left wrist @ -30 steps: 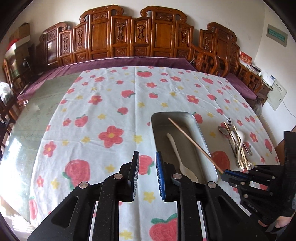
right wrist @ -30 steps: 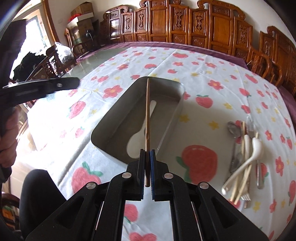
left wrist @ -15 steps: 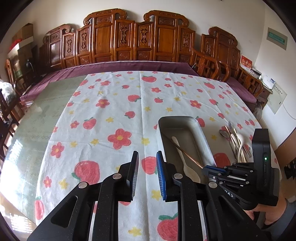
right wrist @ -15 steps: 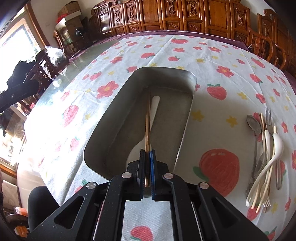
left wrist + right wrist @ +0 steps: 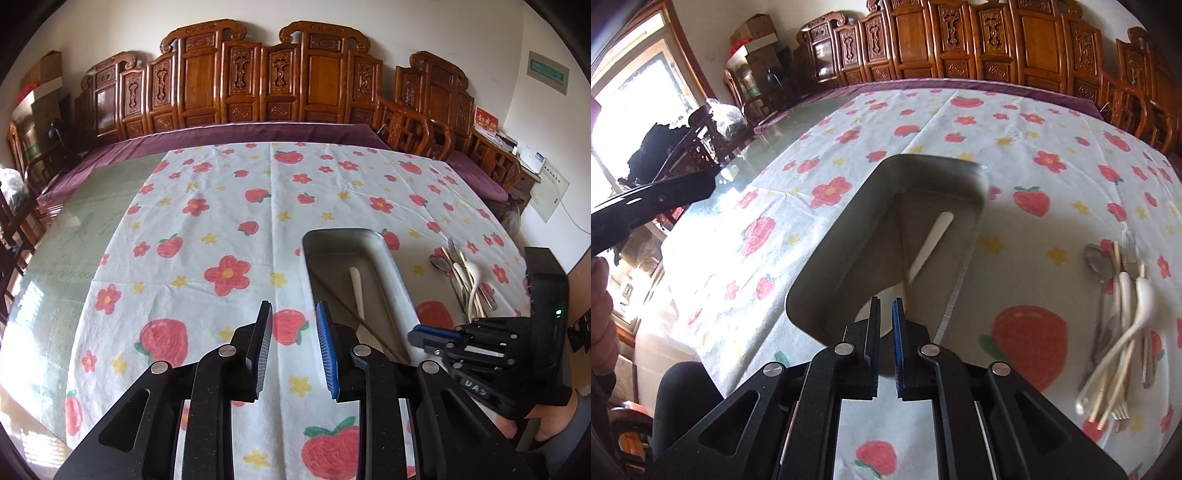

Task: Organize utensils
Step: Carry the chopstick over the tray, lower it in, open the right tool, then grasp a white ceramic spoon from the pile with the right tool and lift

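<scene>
Released since a moment ago, the wooden chopstick [image 5: 364, 325] now lies slanted on the floor of the metal tray [image 5: 397, 273], no longer pinched in our right gripper [image 5: 885, 306]. We see it beside the white plastic spoon [image 5: 932, 242], which lies lengthwise in the same tray with its handle toward the far end. Our right gripper hangs over the tray's near end with its fingers [image 5: 873, 332] parted only by a narrow slit and nothing between them. The tray sits on the right half of the table, near our edge, its long side running away from us. To the tray's right, close to the table's right edge, the remaining pile of utensils [image 5: 1123, 310] lies on the cloth: a metal spoon [image 5: 1099, 258], a fork [image 5: 1130, 245], a white ladle-type spoon [image 5: 1143, 295] and several chopsticks, all overlapping. Our left gripper [image 5: 293, 347] hovers over the cloth just left of the tray, toward the near edge, and its jaws are opening, a clear gap between the pads with only the tablecloth [image 5: 229, 221] showing through. That cloth, white with red flowers and strawberries, covers most of the glass-topped table [image 5: 74, 236]. Carved wooden chairs [image 5: 258, 81] line the far edge.
</scene>
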Demonstrator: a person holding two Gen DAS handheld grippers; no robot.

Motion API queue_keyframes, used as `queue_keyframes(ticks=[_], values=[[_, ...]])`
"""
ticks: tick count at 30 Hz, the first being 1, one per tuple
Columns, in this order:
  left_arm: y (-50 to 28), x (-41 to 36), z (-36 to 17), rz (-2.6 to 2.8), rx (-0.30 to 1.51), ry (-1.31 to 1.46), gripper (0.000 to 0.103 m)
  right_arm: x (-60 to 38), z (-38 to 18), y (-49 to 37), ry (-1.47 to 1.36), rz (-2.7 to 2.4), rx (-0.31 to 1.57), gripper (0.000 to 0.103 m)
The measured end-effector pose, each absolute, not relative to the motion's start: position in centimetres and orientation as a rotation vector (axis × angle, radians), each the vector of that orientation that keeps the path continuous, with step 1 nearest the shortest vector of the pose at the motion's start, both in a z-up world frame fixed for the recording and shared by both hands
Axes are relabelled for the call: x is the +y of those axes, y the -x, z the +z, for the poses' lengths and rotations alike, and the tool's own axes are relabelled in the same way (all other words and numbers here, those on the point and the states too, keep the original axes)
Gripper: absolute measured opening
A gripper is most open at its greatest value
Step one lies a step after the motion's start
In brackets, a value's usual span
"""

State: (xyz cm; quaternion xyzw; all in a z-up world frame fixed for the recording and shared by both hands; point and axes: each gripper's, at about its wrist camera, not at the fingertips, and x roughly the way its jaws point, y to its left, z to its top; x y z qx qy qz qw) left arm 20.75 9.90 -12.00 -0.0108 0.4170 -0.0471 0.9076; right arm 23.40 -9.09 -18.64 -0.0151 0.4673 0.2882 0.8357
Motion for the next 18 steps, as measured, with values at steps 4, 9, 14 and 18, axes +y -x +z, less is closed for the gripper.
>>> queue_keyframes(ticks=[4, 9, 14, 18], values=[[-20.7, 7.8, -12.0, -0.126, 0.852, 0.012, 0.038, -13.4, -17.8, -22.4, 0.043, 0.563, 0.949, 0.009], [-20.7, 4.5, -12.5, -0.17, 0.859, 0.002, 0.041, -19.3, -17.6, -21.6, 0.047, 0.488, 0.921, 0.008], [-20.7, 1.1, -13.4, -0.209, 0.873, -0.022, 0.041, -24.5, -18.1, -21.1, 0.035, 0.425, 0.914, 0.02], [-21.0, -1.4, -14.4, -0.233, 0.891, -0.039, 0.041, -26.8, -19.0, -21.1, 0.008, 0.399, 0.916, 0.025]])
